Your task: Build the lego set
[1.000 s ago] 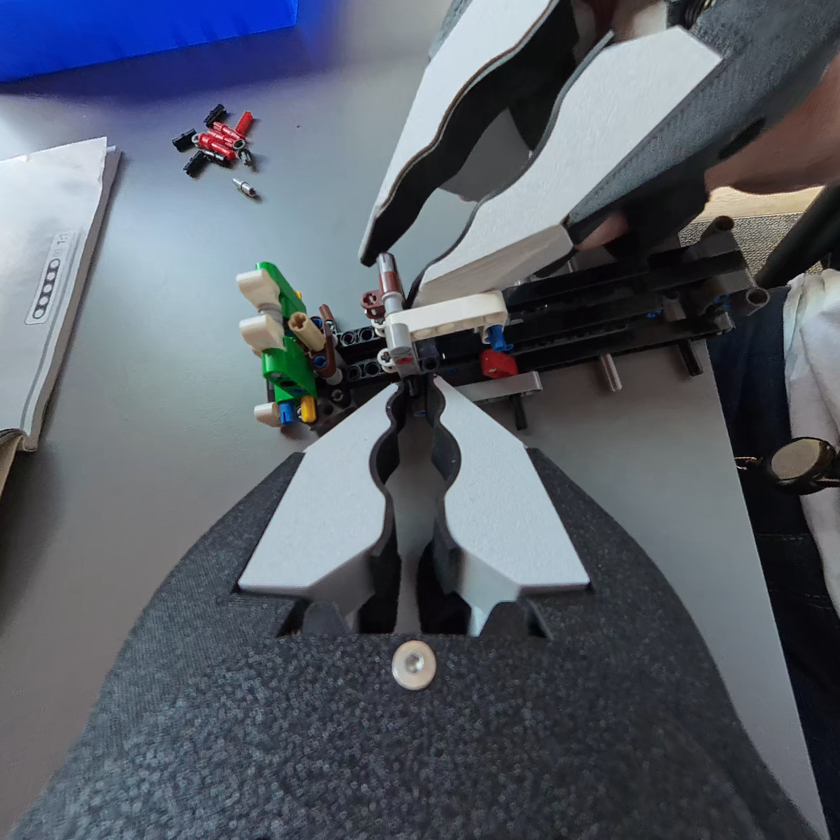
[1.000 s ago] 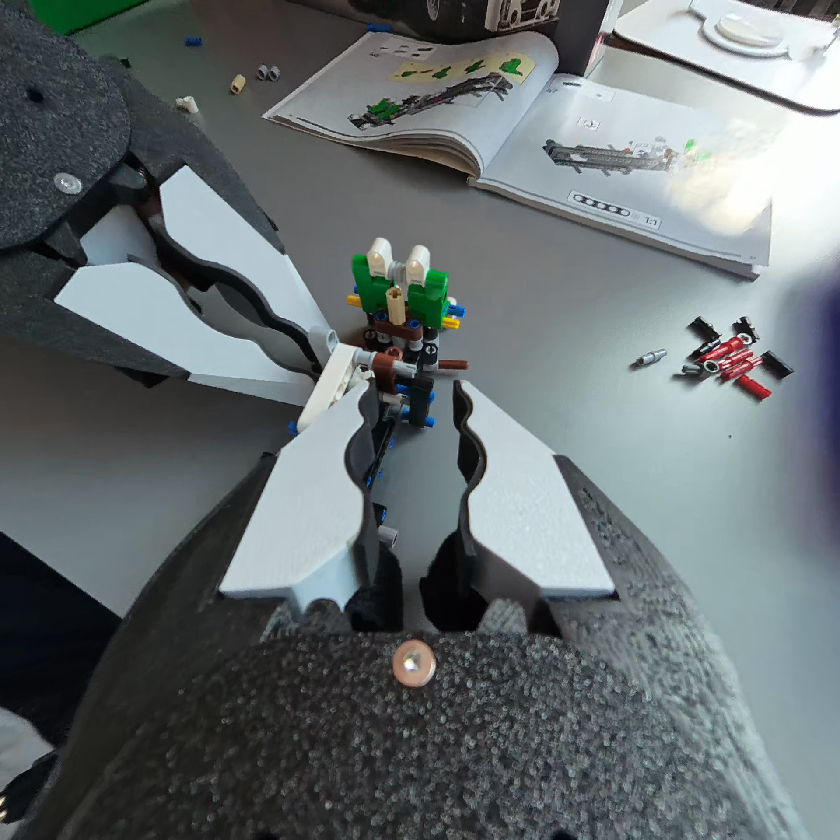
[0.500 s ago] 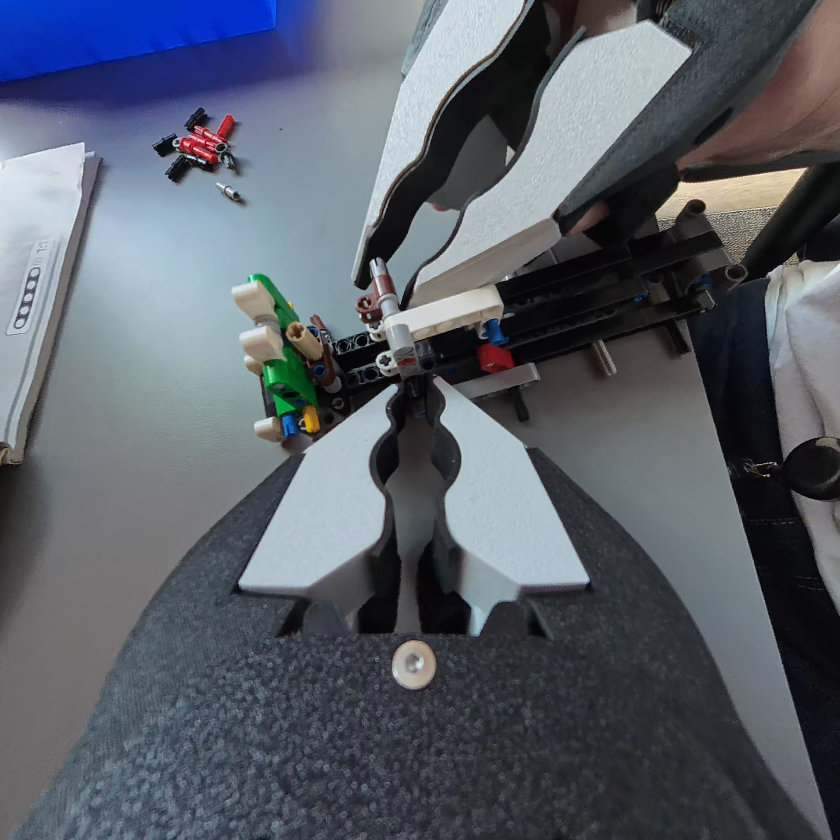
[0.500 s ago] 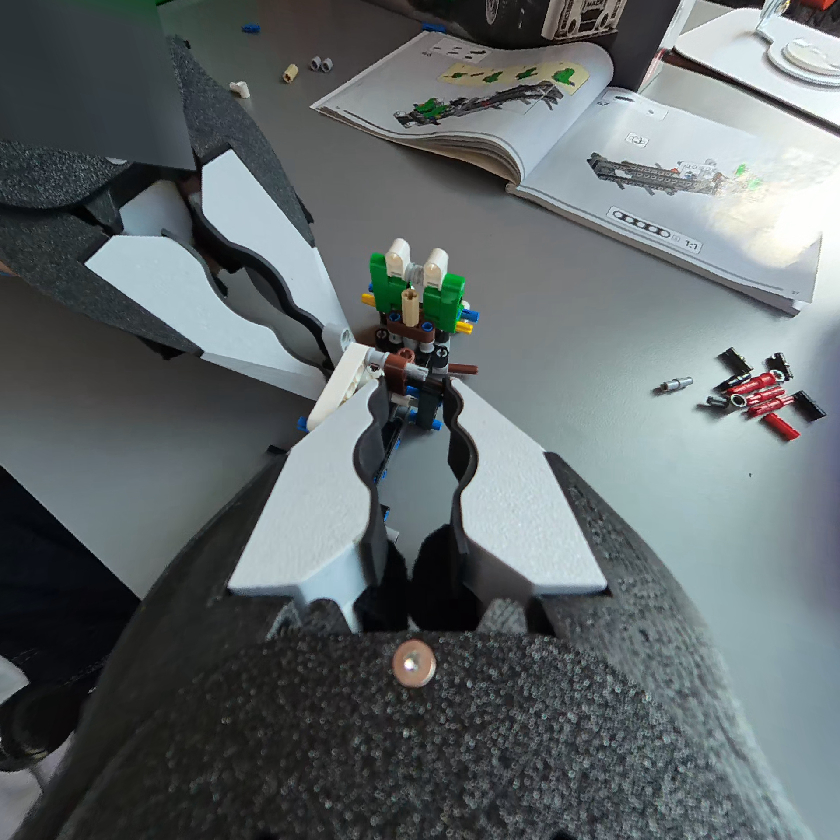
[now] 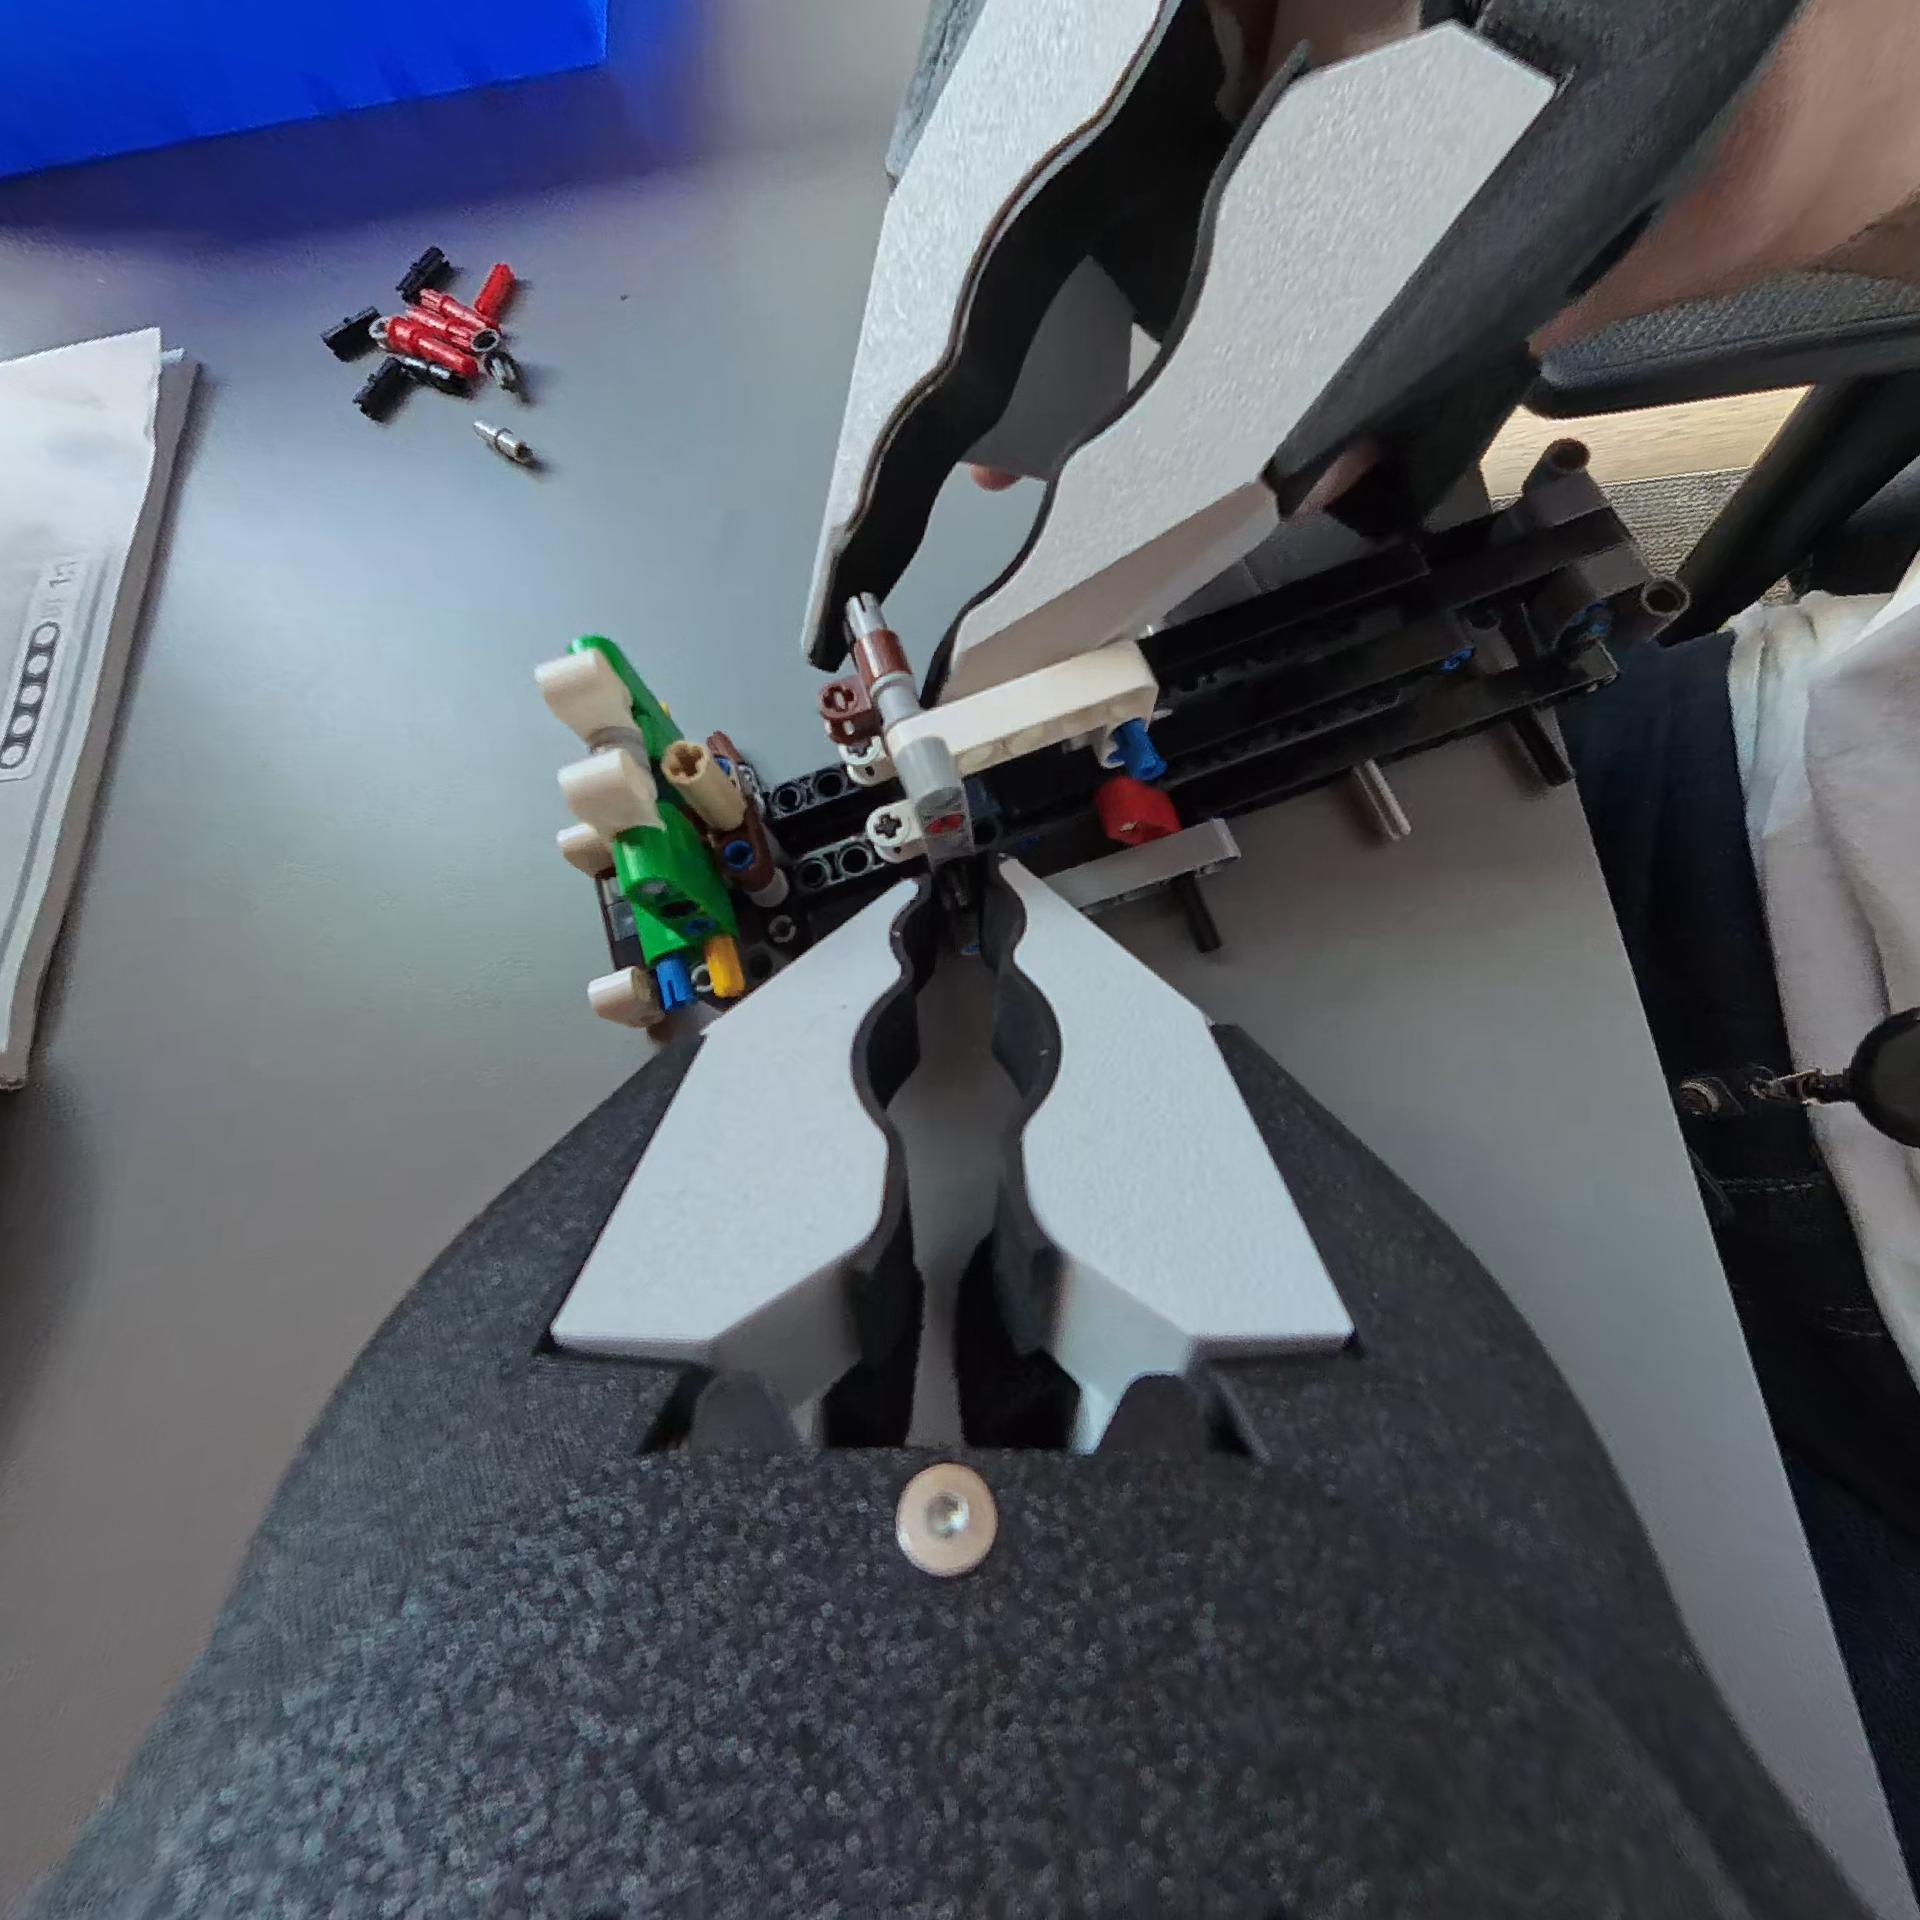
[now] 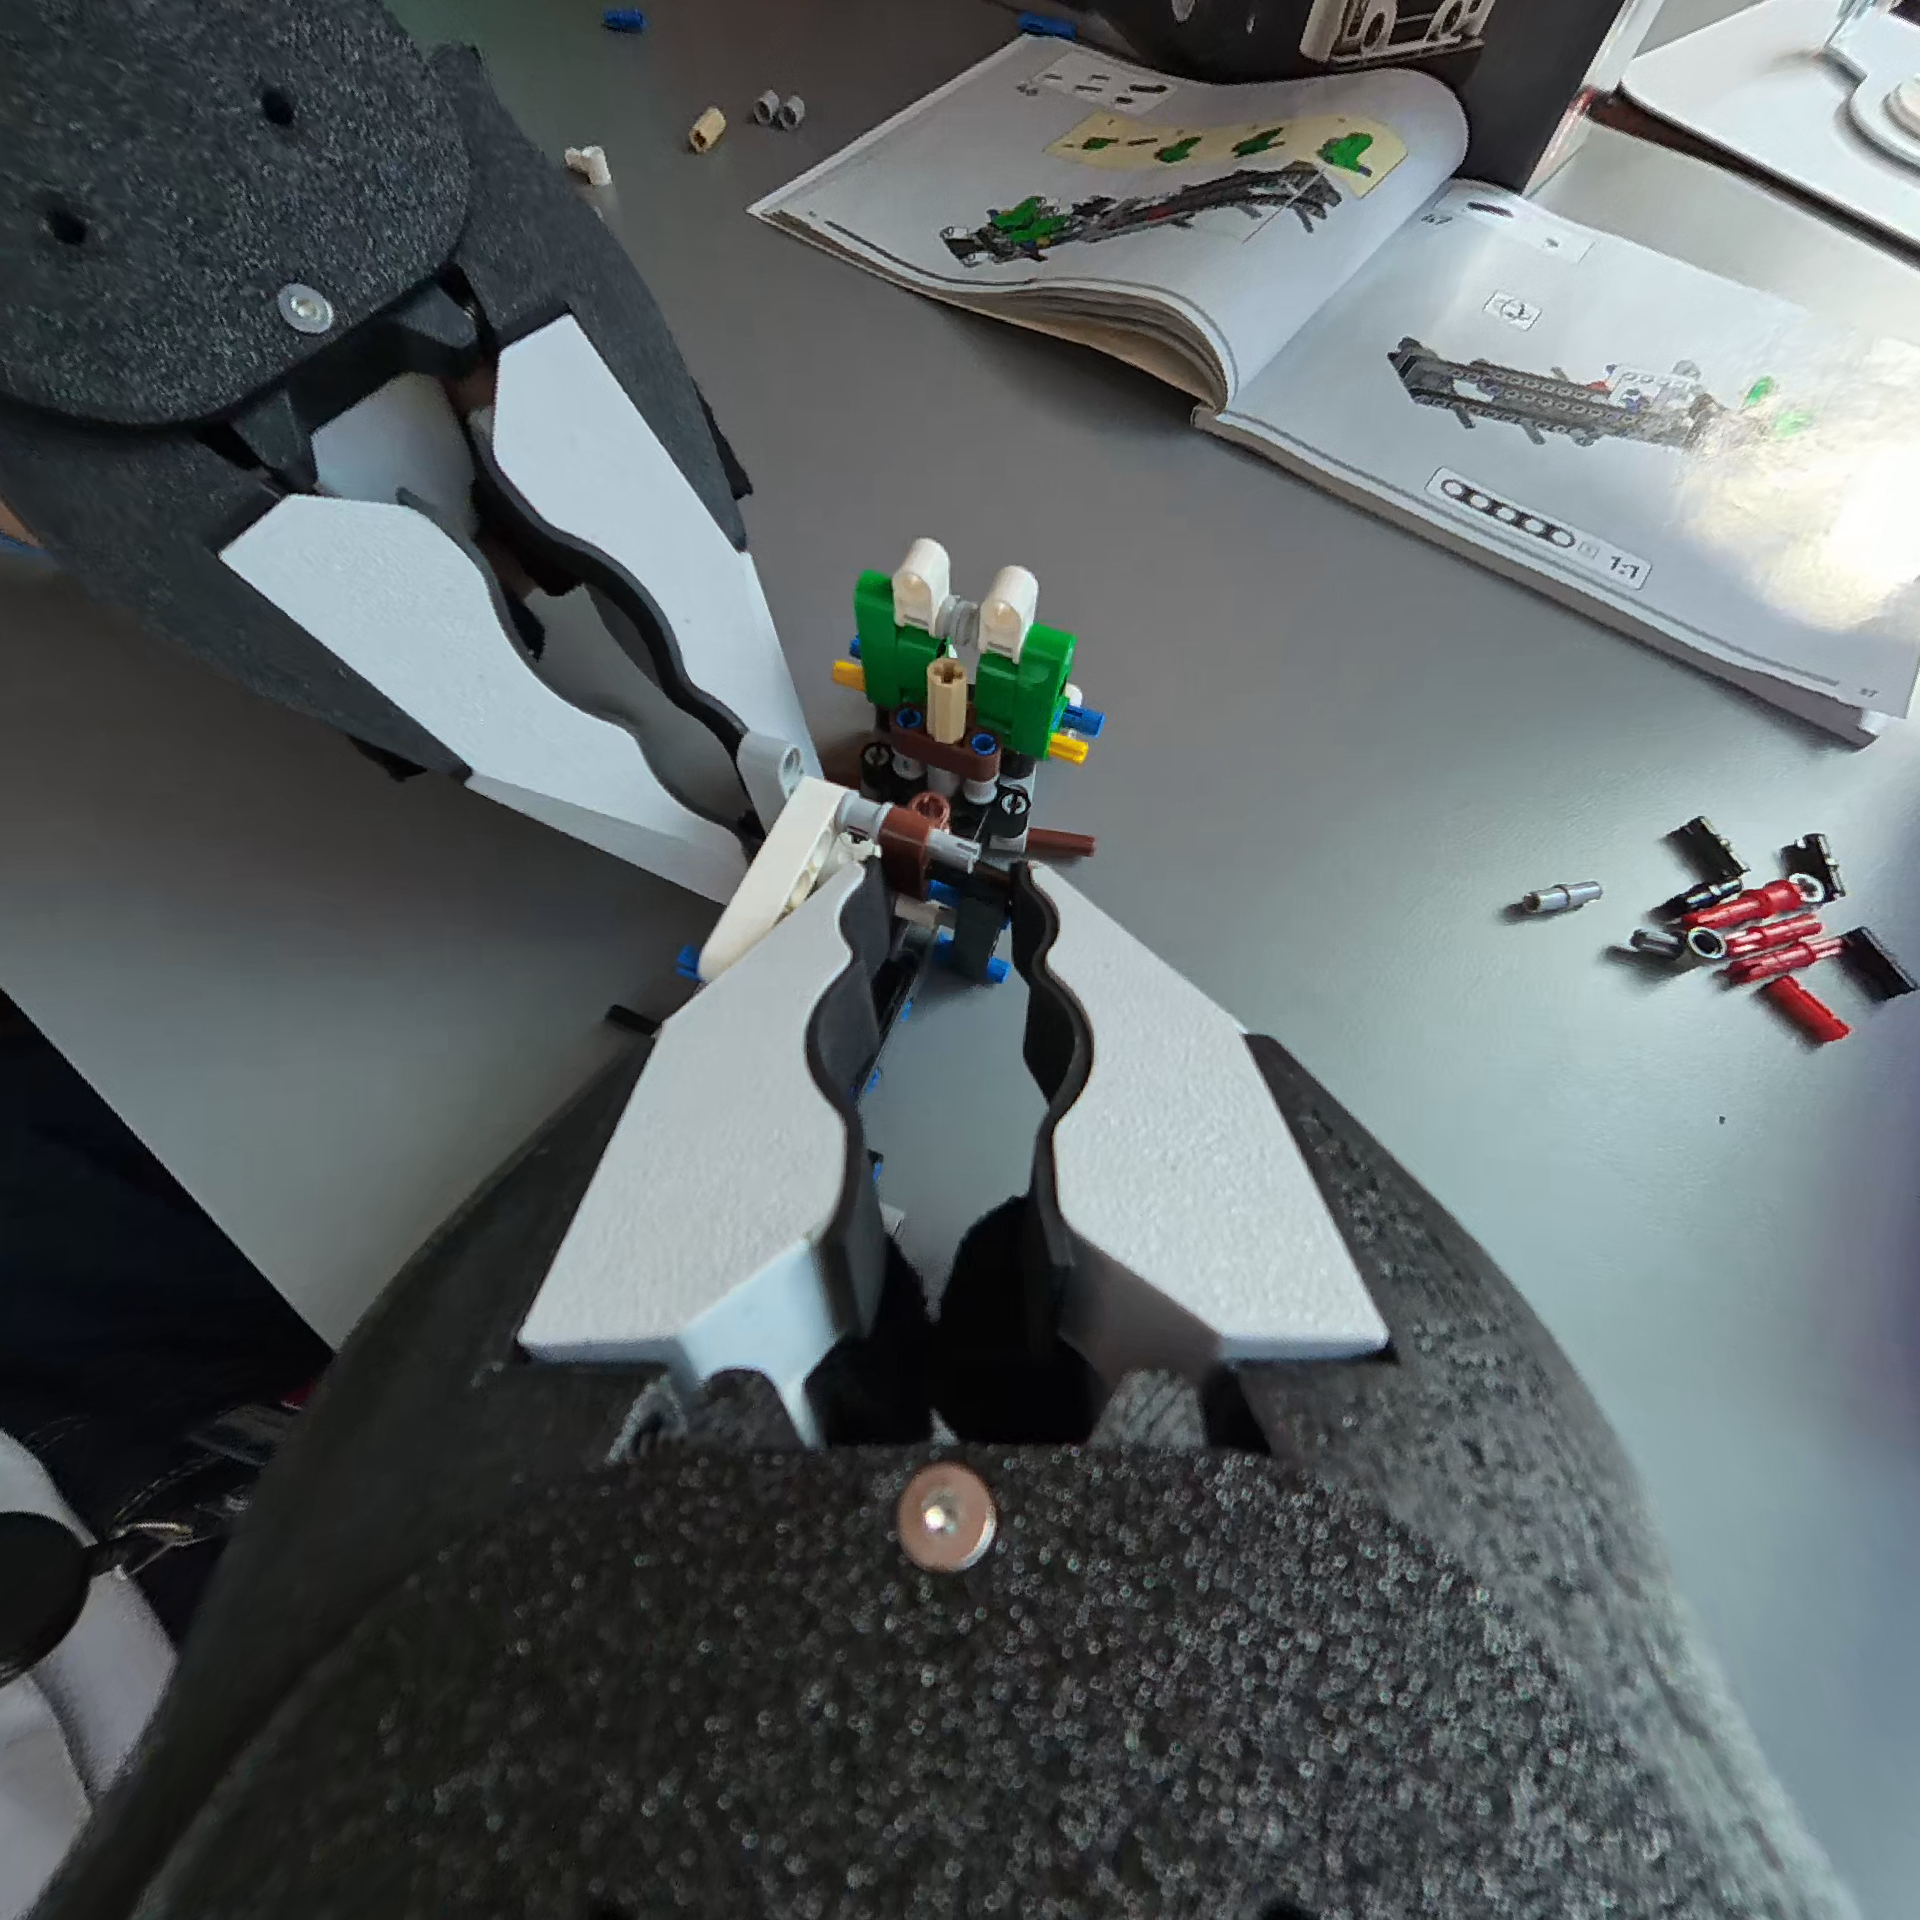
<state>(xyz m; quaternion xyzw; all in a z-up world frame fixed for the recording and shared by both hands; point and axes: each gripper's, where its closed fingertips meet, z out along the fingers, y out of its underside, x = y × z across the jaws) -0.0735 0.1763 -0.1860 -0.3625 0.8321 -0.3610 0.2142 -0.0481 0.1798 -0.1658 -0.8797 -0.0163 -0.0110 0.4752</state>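
Observation:
The lego model is a long black beam frame (image 5: 1351, 675) with a green and tan cluster (image 5: 665, 862) at its far end, lying near the table's edge. A white beam (image 5: 1039, 696) and a grey axle with a brown connector (image 5: 883, 655) sit on its top. My left gripper (image 5: 956, 894) is shut on the frame's side edge. My right gripper (image 5: 894, 655) comes from above, jaws squeezed around the axle and the white beam's end. In the right wrist view the right gripper (image 6: 940, 883) straddles the brown connector (image 6: 914, 831), and the left gripper (image 6: 764, 810) holds the model from the left.
Loose red and black pins (image 6: 1766, 935) and a grey pin (image 6: 1558, 896) lie to the right. An open instruction booklet (image 6: 1558, 364) lies behind, with small loose parts (image 6: 707, 125) at the back. The table edge and a person's legs (image 5: 1766, 987) are close by. Left and right tips are no more than a few centimetres apart.
My right gripper's jaws have narrowed around the axle and connector. The left gripper keeps its hold; the model shifted only slightly.

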